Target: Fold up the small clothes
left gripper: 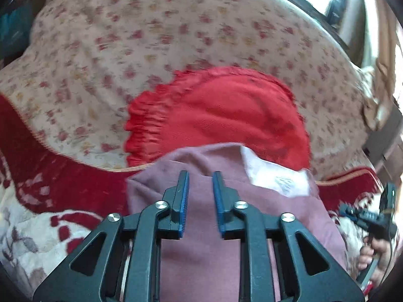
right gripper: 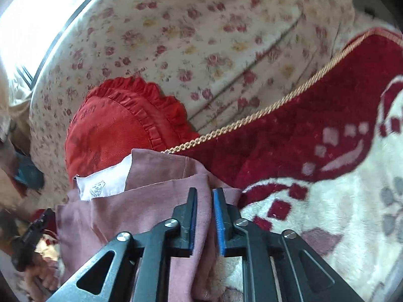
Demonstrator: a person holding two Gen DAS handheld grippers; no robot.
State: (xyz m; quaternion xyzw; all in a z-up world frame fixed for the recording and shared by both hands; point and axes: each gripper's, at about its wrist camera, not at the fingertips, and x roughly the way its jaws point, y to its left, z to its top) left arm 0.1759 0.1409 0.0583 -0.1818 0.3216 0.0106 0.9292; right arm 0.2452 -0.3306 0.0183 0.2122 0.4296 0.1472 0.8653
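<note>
A dusty-pink garment [left gripper: 201, 239] lies folded on a red and white blanket, with a white inner patch [left gripper: 274, 176] showing at its far edge. My left gripper [left gripper: 200, 176] hovers over the garment's middle. Its jaws stand a little apart, and the cloth lies under them, not pinched. In the right wrist view the same garment [right gripper: 151, 201] ends at a folded corner. My right gripper [right gripper: 204, 192] is at that corner, and a ridge of the pink cloth runs through the narrow gap between its blue pads. The pads look slack on it.
A red ruffled cushion [left gripper: 226, 115] [right gripper: 113, 125] sits just beyond the garment on floral bedding [left gripper: 126, 37]. The plush red and white blanket [right gripper: 327, 201] with a gold cord edge [right gripper: 252, 118] covers the near surface. A hand [left gripper: 375, 256] holds the other tool at the right edge.
</note>
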